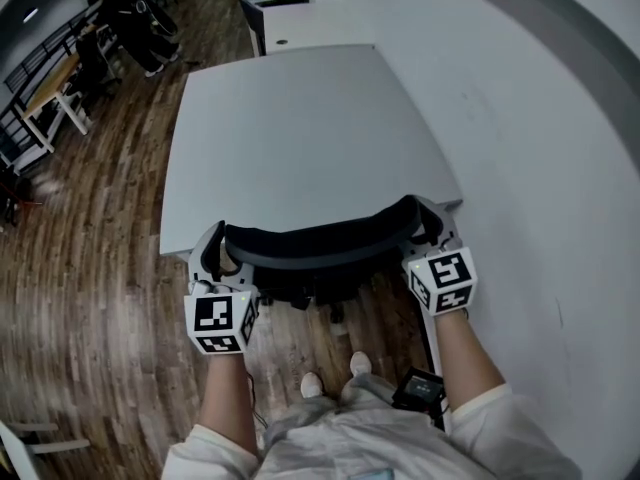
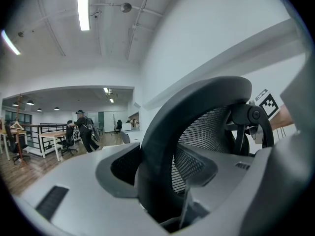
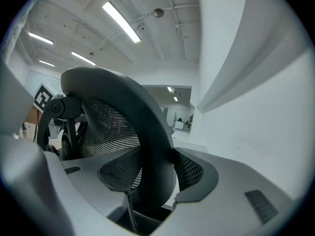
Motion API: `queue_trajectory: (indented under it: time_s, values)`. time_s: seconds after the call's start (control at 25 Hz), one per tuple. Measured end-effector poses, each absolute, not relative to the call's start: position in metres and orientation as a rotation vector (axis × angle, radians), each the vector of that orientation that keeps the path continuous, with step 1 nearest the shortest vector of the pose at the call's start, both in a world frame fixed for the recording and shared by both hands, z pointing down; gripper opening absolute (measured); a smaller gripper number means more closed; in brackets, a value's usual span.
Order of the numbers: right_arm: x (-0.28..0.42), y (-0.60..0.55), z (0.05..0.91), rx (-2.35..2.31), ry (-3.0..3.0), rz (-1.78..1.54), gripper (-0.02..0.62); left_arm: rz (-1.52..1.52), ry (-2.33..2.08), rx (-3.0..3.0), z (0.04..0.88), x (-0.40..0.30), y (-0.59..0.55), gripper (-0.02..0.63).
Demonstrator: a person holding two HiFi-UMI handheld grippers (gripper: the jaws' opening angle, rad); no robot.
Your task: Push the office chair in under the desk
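From the head view, the black mesh-backed office chair [image 1: 318,244] sits at 6 o'clock of the pale grey rectangular desk [image 1: 290,128]. Its curved top rail lies along the desk's near edge, and its dark wheeled base [image 1: 318,293] shows just below the rail. The seat cannot be made out.

The left gripper [image 1: 213,256] is at the rail's 9 o'clock end and the right gripper [image 1: 432,230] at its 3 o'clock end. Each one's marker cube is towards 6 o'clock, by the person's forearm.

In the left gripper view, the left gripper [image 2: 158,183] has its jaws fairly wide and closed around the thick backrest frame [image 2: 162,146], one pad on each side. The mesh panel is at 3 o'clock.

In the right gripper view, the right gripper [image 3: 151,181] grips the same way, its jaws spread wide and closed on the frame [image 3: 155,146]. The mesh there is at 9 o'clock.

A white wall [image 1: 540,148] runs along the desk's 3 o'clock side. Brown wood-plank floor [image 1: 90,258] spreads to 9 o'clock. A person in dark clothes [image 1: 140,23] stands far off at 11 o'clock. The wearer's pale shoes [image 1: 312,384] stand at 6 o'clock, behind the chair.
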State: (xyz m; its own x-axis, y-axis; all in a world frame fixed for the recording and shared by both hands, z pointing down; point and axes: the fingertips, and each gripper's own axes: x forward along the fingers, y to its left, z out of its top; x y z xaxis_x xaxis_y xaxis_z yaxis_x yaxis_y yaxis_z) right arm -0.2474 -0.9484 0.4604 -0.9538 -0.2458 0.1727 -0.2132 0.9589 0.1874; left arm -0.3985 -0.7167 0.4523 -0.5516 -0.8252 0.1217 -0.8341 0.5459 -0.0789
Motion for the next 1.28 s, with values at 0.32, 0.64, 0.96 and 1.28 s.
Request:
queue_trajectory:
  time_s: [0.32, 0.64, 0.96, 1.28]
  values:
    - [-0.28, -0.973, 0.46, 0.299, -2.924, -0.244, 0.221, 0.198, -2.718, 1.418, 0.451, -0.424, -0.738, 0.216]
    - [-0.313, -0.993, 0.46, 0.279, -2.915, -0.242, 0.221, 0.197, -2.729, 1.399, 0.452, -0.454, -0.756, 0.216]
    - [-0.328, -0.985, 0.46, 0.347, -2.896, -0.262, 0.221, 0.236, -2.724, 1.427, 0.453, -0.48, -0.754, 0.216]
    - [-0.327, -0.986, 0.461, 0.332, -2.897, -0.24, 0.219, 0.237, -2.712, 1.424, 0.453, -0.478, -0.755, 0.216]
